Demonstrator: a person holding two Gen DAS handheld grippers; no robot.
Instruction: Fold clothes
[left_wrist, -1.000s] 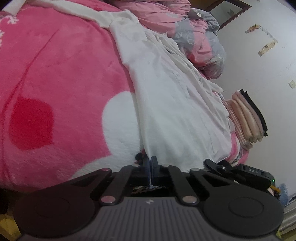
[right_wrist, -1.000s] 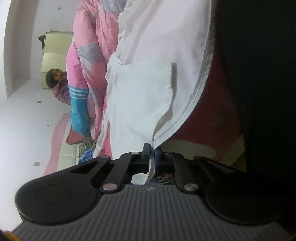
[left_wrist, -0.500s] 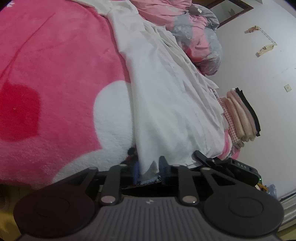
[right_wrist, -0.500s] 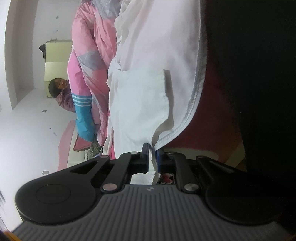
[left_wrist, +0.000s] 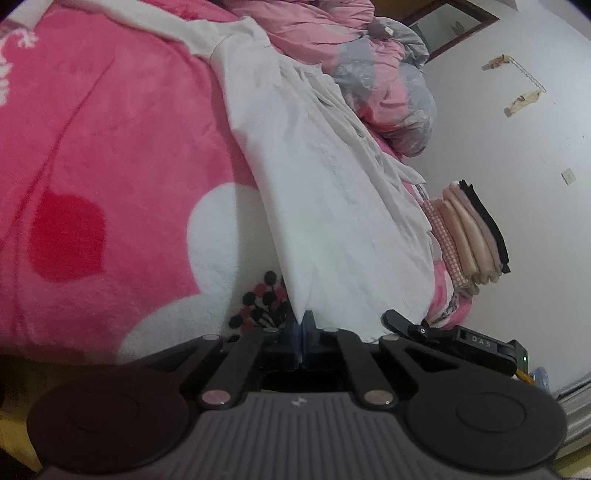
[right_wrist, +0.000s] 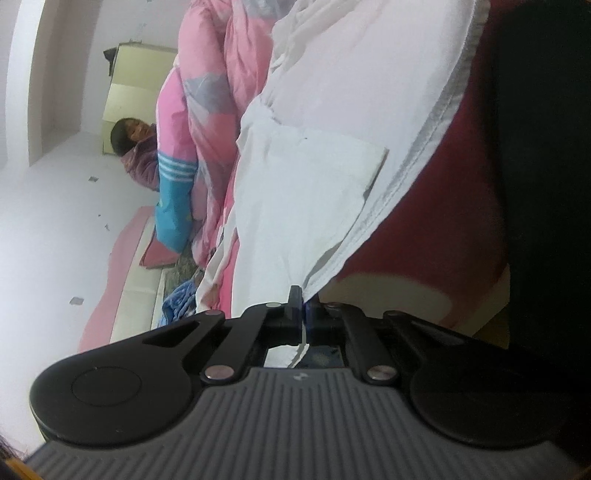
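Note:
A white shirt (left_wrist: 325, 192) lies stretched across a pink plush blanket (left_wrist: 110, 166) on the bed. My left gripper (left_wrist: 302, 321) is shut on a corner of the shirt's hem near the blanket's front edge. In the right wrist view the same white shirt (right_wrist: 317, 192) shows a chest pocket and a stitched hem. My right gripper (right_wrist: 303, 295) is shut on that hem, and a strip of cloth hangs down between the fingers.
A pink and grey quilt (left_wrist: 369, 55) is bunched at the back of the bed. A stack of folded clothes (left_wrist: 469, 236) sits at the right beside the wall. The other gripper's black body (left_wrist: 461, 339) shows at lower right. A person (right_wrist: 147, 155) sits in the background.
The left gripper opened half a second ago and has shut again on the shirt's corner. The right gripper kept its hold on the hem and shifted slightly.

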